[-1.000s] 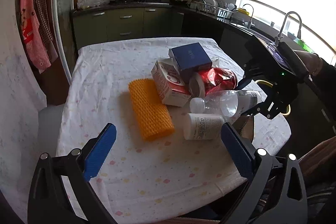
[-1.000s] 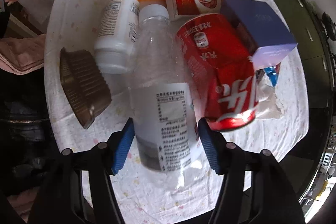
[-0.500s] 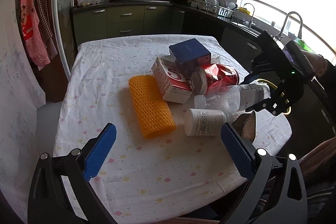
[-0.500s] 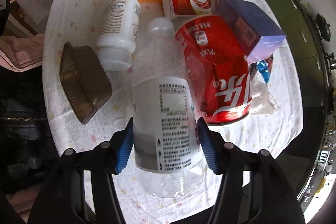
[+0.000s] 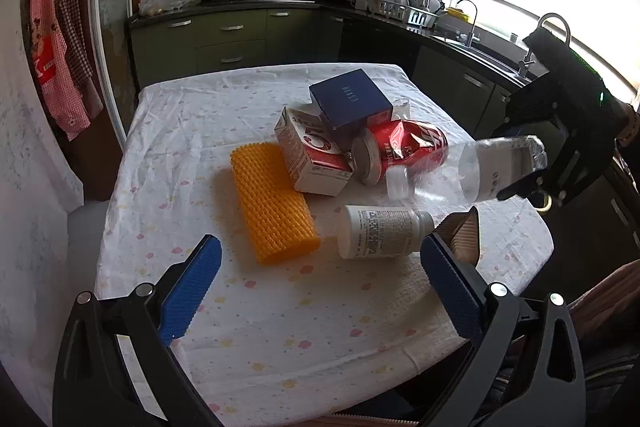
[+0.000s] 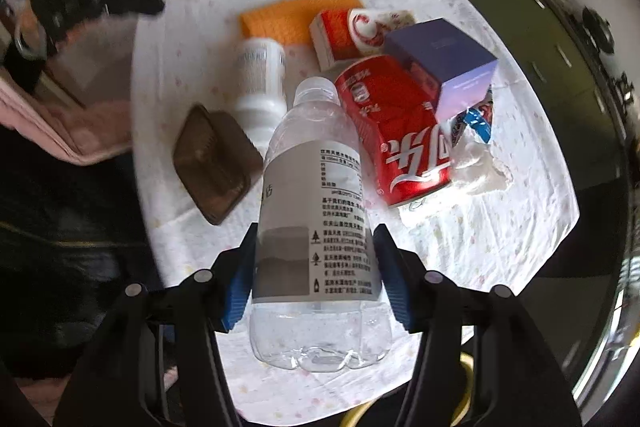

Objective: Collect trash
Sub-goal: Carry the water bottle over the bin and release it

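So far only one piece of trash is picked up. The right gripper point(image 6: 314, 267) is clamped on the clear plastic bottle point(image 6: 316, 187), its blue pads pressing the labelled part from both sides, and in the left wrist view the bottle point(image 5: 480, 167) hangs in the air at the right of the frame, cap end pointing down toward the pile. The left gripper point(image 5: 316, 287) is wide apart and holds nothing; it hovers over the near edge of the counter point(image 5: 200, 115).

Almost everything is left to do. On the flowered cloth of the counter there lie an orange spiked roll point(image 5: 272, 203), a red and white carton point(image 5: 312, 159), a dented red cola can point(image 5: 400, 151), a dark blue box point(image 5: 350, 103) resting on top of the carton and the can, a white pill bottle point(image 5: 380, 233) on its side, and a brown ribbed plastic tray point(image 5: 464, 235) near the right pad of the left gripper. In the right wrist view a crumpled white and blue wrapper point(image 6: 476, 143) shows behind the can, though it is partly hidden and I cannot say exactly what it is.

No bin or bag is visible in either view, so where the bottle must go I cannot tell. The blue box will probably slide when the can or carton under it is taken.
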Demonstrator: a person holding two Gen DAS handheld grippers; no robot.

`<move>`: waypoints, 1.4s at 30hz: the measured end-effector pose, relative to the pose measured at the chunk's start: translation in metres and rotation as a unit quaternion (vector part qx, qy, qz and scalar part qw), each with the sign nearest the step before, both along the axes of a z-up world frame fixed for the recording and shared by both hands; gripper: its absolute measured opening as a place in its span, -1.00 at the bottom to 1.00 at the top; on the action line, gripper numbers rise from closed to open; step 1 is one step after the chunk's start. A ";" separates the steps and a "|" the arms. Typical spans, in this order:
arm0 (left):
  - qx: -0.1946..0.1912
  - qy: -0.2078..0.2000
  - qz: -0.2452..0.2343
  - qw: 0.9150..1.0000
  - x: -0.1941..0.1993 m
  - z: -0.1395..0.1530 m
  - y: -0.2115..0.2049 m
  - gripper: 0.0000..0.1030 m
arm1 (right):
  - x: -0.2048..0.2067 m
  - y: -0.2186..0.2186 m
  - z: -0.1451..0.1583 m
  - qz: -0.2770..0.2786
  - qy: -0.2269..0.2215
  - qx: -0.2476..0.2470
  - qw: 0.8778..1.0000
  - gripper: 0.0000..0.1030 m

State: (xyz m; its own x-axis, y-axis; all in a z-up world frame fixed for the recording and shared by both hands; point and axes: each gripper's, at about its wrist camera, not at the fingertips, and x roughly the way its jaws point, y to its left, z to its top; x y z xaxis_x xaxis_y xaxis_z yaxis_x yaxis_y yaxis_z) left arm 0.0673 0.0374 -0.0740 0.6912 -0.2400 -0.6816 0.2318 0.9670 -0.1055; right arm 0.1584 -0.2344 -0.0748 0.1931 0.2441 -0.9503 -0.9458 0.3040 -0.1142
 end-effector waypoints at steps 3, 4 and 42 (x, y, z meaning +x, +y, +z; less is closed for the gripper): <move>0.002 -0.003 -0.001 1.000 -0.001 0.002 -0.002 0.91 | 0.002 -0.007 0.010 -0.013 0.016 0.029 0.999 0.04; 0.002 -0.004 -0.002 1.000 -0.002 0.003 -0.002 0.91 | 0.002 -0.010 0.014 -0.017 0.023 0.041 0.999 0.04; 0.029 0.000 -0.151 0.988 0.000 0.008 -0.113 0.91 | 0.088 -0.323 -0.101 -0.532 0.120 0.017 0.838 0.12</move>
